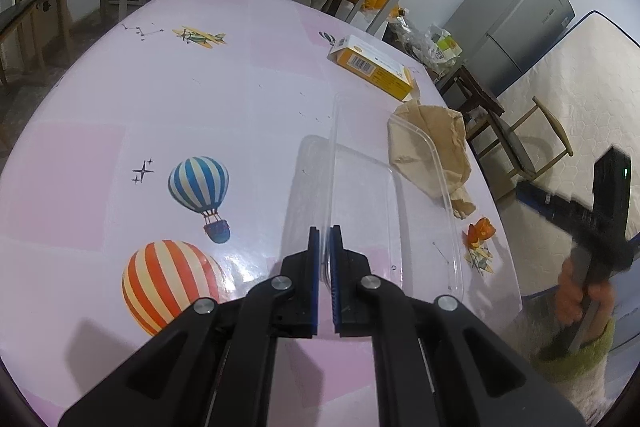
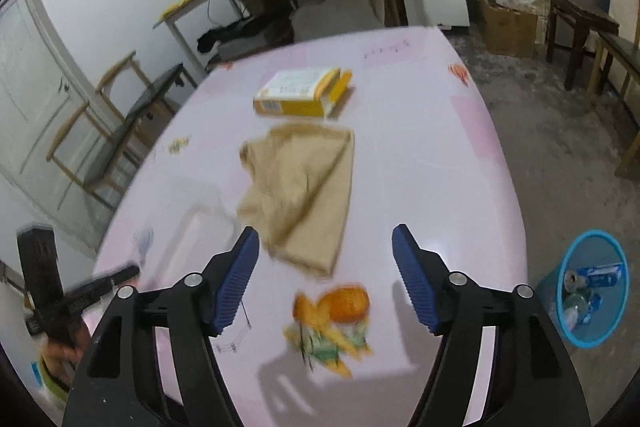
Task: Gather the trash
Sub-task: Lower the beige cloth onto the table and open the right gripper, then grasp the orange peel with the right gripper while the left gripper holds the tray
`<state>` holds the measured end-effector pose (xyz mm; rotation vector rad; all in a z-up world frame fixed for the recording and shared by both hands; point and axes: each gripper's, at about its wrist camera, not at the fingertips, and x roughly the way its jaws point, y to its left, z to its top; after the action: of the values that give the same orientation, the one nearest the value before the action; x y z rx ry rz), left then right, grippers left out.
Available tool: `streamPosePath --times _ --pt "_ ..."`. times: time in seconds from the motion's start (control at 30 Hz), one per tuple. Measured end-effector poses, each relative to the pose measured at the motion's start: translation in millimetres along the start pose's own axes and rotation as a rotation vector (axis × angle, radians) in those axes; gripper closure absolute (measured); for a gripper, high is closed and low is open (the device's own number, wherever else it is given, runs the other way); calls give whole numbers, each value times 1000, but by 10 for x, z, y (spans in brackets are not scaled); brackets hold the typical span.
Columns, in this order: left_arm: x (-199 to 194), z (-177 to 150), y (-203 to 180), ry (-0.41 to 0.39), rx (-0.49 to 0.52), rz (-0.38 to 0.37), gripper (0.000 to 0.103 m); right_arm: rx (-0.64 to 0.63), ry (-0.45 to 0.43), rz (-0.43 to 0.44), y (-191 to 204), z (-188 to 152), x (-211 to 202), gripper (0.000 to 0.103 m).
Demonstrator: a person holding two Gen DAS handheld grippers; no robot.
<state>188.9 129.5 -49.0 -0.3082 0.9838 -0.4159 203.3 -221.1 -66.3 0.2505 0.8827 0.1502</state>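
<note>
While the bin: the blue bin [image 2: 592, 287] on the floor beside the pink table [image 1: 240, 115] already holds cans, the table isn't cleared.
Tray: left gripper [image 1: 325, 239] pinches the clear plastic tray [image 1: 368, 195] by its upright wall.
Paper: brown bag [image 2: 300, 187] lies mid-table, yellow box [image 2: 300, 93] beyond.
Peel: right gripper [image 2: 326, 247], angled down, spread wide and empty above the orange peel [image 2: 336, 307] (probably the next grab).
</note>
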Motion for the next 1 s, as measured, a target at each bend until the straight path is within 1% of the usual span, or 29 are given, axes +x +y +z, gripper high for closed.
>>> streamPosePath --times 0.1,0.17,0.23,0.3,0.33,0.4,0.53,0.6,0.73,0.77,0.87,0.97,1.0 --pt "0 -7 -18 2 -3 -1 99 -10 48 -23 19 -168 165 36" --pt "-2 -12 -25 2 -1 -1 99 -15 55 -53 33 -235 238 36" --pt "-8 -19 -37 1 1 1 98 -5 50 -72 17 -281 262 40" --pt "-6 -23 -35 2 0 2 98 27 48 -70 -30 -290 279 52" --pt "-7 -23 -36 3 -1 1 98 41 46 -61 -52 -293 284 54" --pt "1 -26 -39 6 2 4 98 58 48 -56 -85 -297 302 64" --pt "10 -23 -36 7 5 4 98 65 45 -54 -97 -301 328 73" --pt "14 -27 -52 8 10 2 98 69 46 -48 -94 -307 337 80" --pt "22 -28 -58 13 12 -4 98 65 37 -58 -67 -313 338 85" --pt "29 -22 -56 16 10 -6 97 65 35 -59 -65 -311 339 85" --pt "55 -8 -48 25 2 -7 90 71 33 -57 -71 -314 326 88" --pt "79 -8 -58 35 2 -5 81 71 30 -57 -72 -313 314 89" --pt "88 -8 -64 38 4 -3 77 70 30 -57 -73 -313 313 90"
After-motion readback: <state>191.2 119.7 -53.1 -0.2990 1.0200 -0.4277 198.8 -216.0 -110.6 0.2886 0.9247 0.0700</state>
